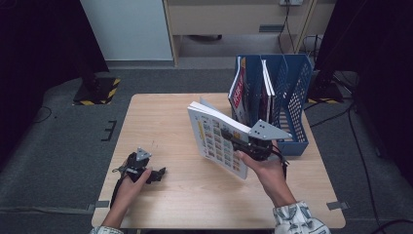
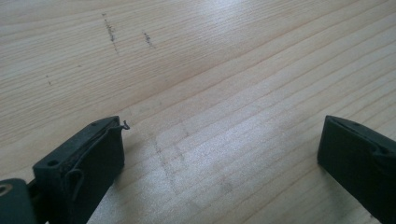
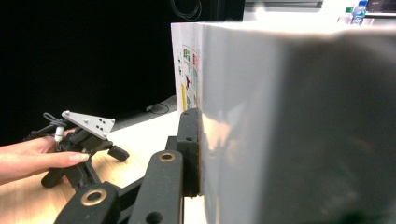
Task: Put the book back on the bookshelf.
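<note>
Here the right hand-held gripper [image 1: 238, 144] grips a book [image 1: 217, 140] by its lower edge and holds it tilted above the counter [image 1: 160, 122], near the middle. The blue file rack [image 1: 292, 105] stands at two o'clock from it, with other books inside. At eight o'clock the left hand-held gripper [image 1: 158, 174] rests on the counter, its jaws wide apart with nothing between them.

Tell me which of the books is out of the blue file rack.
The white book with the grid of small pictures on its cover, clamped in the right tongs above the table; the others stand upright inside the blue rack.
</note>
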The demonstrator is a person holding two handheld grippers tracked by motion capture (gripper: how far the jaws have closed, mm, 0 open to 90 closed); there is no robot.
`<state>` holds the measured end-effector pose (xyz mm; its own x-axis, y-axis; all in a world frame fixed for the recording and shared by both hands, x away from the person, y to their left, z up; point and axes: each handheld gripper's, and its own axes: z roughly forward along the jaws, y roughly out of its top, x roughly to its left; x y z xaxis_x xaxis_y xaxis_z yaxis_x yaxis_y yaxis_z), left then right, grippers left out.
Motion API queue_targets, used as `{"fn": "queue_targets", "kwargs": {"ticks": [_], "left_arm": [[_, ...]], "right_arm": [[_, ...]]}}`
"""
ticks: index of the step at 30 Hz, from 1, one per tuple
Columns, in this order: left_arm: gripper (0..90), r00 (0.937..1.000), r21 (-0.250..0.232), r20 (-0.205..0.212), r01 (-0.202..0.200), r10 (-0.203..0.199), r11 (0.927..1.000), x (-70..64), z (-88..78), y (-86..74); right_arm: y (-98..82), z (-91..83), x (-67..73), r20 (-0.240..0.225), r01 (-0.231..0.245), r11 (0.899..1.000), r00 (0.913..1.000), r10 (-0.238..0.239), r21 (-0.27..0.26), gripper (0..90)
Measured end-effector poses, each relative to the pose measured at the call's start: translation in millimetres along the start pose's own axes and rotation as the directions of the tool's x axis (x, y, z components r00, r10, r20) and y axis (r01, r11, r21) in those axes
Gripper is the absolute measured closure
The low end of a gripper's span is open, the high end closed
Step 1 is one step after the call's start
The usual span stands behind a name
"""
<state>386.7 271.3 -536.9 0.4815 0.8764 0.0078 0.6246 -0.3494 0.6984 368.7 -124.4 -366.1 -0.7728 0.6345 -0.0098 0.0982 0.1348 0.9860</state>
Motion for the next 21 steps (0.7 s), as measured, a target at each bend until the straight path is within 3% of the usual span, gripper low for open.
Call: {"fn": "queue_targets", "kwargs": {"ticks": [21], "left_arm": [[0.0, 1.0000, 0.000, 0.000, 0.001, -0.001, 1.0000, -0.1, 0.1, 0.0]], "right_arm": [[-6.8, -32.6, -10.0, 0.026, -0.003, 1.000, 0.9997, 0.003, 0.009, 73.9]]}}
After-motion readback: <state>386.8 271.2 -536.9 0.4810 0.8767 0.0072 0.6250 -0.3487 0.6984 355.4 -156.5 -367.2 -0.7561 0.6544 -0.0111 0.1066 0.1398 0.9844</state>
